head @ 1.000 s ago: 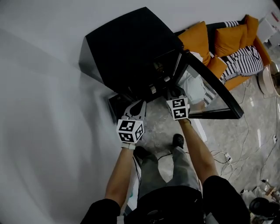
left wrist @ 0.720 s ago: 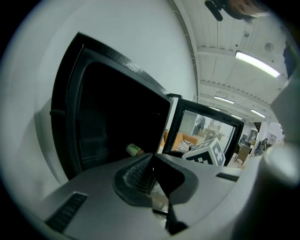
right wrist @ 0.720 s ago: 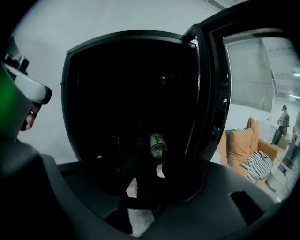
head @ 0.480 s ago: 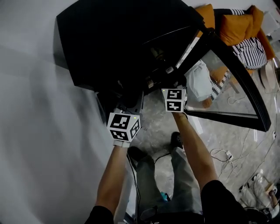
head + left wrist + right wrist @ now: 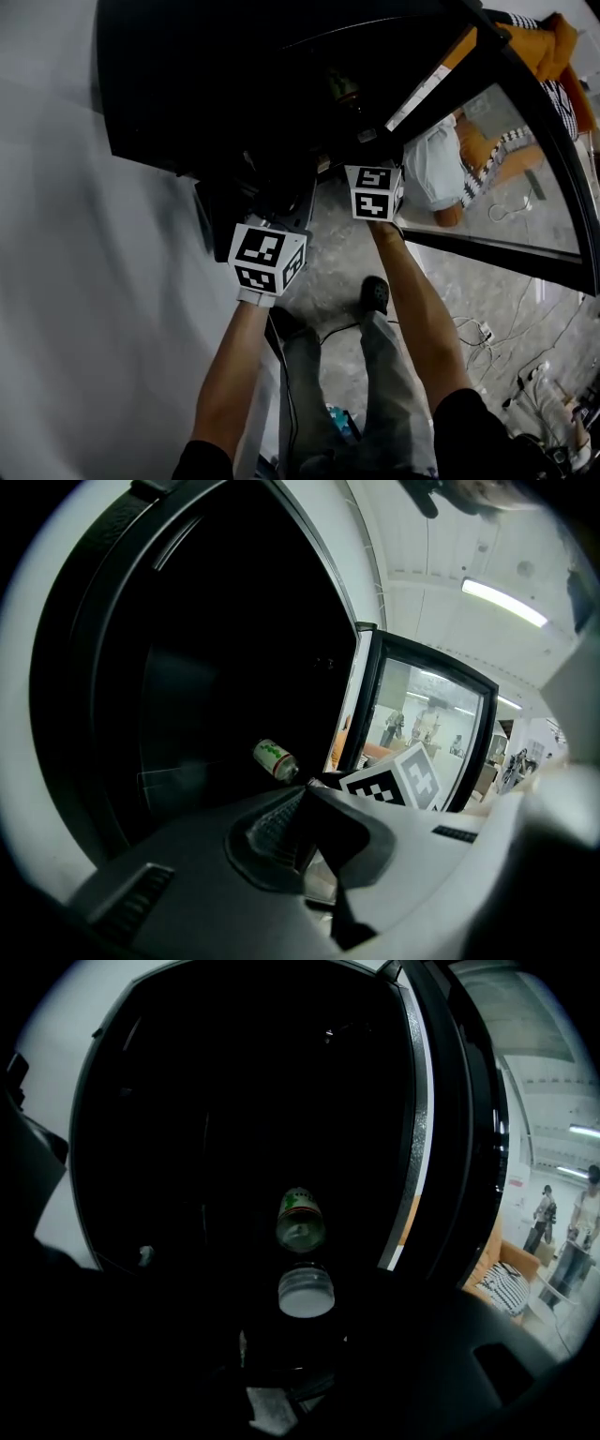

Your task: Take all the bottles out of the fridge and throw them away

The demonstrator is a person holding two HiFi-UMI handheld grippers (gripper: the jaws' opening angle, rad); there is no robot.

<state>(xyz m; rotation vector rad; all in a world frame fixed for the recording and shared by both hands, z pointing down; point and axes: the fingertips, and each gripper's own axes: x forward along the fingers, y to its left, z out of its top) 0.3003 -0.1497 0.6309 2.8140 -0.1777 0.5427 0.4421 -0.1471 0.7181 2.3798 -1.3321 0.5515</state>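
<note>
The black fridge stands open, its inside very dark. In the right gripper view a bottle with a white cap lies cap toward me. A green-labelled bottle sits just behind it. My right gripper reaches in low, its jaws opening around the white-capped bottle; the dark hides any contact. The left gripper hangs at the fridge's front, shut with nothing in it. In its view the green-labelled bottle lies ahead in the dark, with the right gripper's marker cube beside it.
The fridge's glass door swings out to the right. An orange sofa with striped cushions stands beyond it. Cables trail over the grey floor at right. The person's legs and shoes are below the grippers. A white wall runs along the left.
Both grippers have gone forward to the fridge's open front, the right one into the dark inside. The fridge and its door now fill far more of the head view.
</note>
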